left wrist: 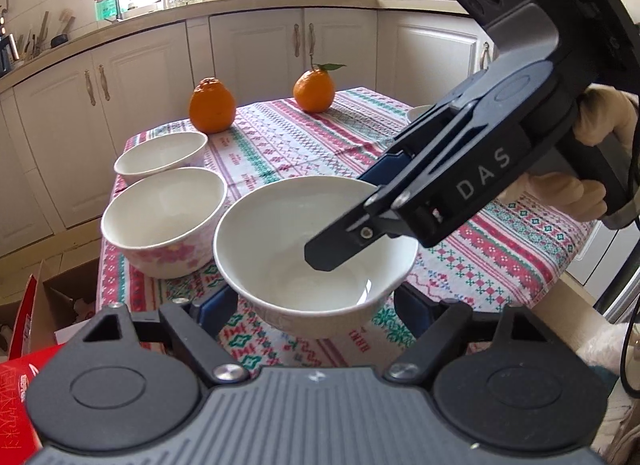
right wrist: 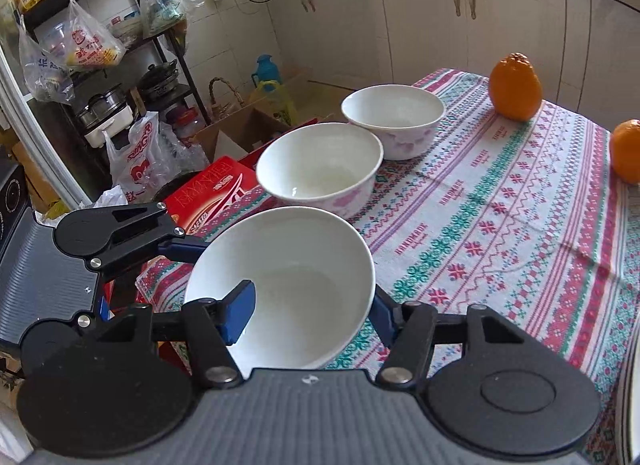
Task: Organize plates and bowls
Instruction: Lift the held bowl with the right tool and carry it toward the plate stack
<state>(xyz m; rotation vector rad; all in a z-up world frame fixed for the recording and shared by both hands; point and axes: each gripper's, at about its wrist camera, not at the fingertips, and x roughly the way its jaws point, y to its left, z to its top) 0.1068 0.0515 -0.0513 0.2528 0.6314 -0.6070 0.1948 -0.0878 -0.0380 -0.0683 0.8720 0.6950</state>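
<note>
While three white bowls stand in a row on the cloth-covered surface (right wrist: 500, 225), the right hand-held gripper (right wrist: 308, 315) pinches the rim of the nearest bowl (right wrist: 288, 285), one blue pad inside and one outside. The left hand-held gripper (left wrist: 316, 305) sits half open astride that bowl, its pads clear of the wall. Two oranges (right wrist: 515, 87) rest at two o'clock from the bowls.
</note>
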